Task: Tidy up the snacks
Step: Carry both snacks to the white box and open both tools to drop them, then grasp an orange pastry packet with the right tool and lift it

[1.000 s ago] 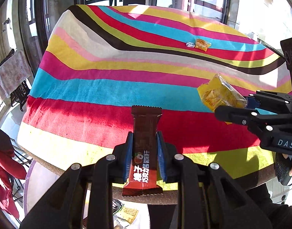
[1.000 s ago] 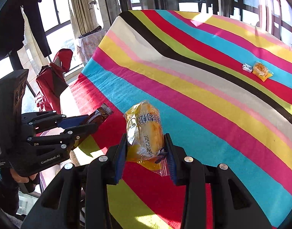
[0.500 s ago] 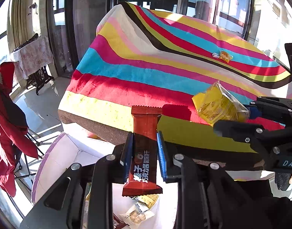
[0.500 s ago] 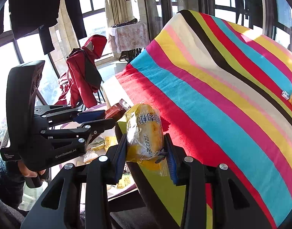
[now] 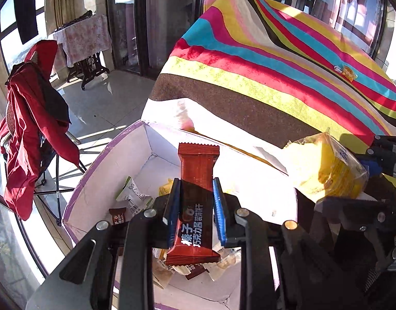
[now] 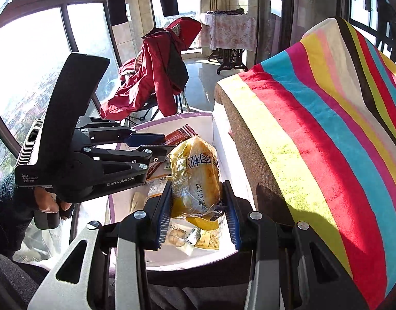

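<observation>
- The left gripper (image 5: 196,213) pinches a red-brown chocolate bar (image 5: 196,196) between its blue pads, the wrapper standing up past the fingertips; below and ahead of it lies the open white box (image 5: 105,170) with a purple rim, already holding several small wrapped snacks.
- The right gripper (image 6: 198,206) is clamped on a yellow bagged pastry (image 6: 195,173), with the same box directly beneath its fingers.
- The two grippers hang just beside each other over the box, so a careless release or turn could knock one tool into the other.
- Judged risk: the bar is gripped low on its wrapper, so it may tip as it drops and land on the rim or outside the box.
- The soft pastry bag could cling to a pad, or be squashed if squeezed harder.
- To the right of both grippers stands a table under a striped cloth (image 5: 288,77); two small snacks (image 5: 345,71) lie far off on it.
- Beyond the box: sunlit tiled floor, a red jacket (image 6: 156,72) over a chair, tall windows.
</observation>
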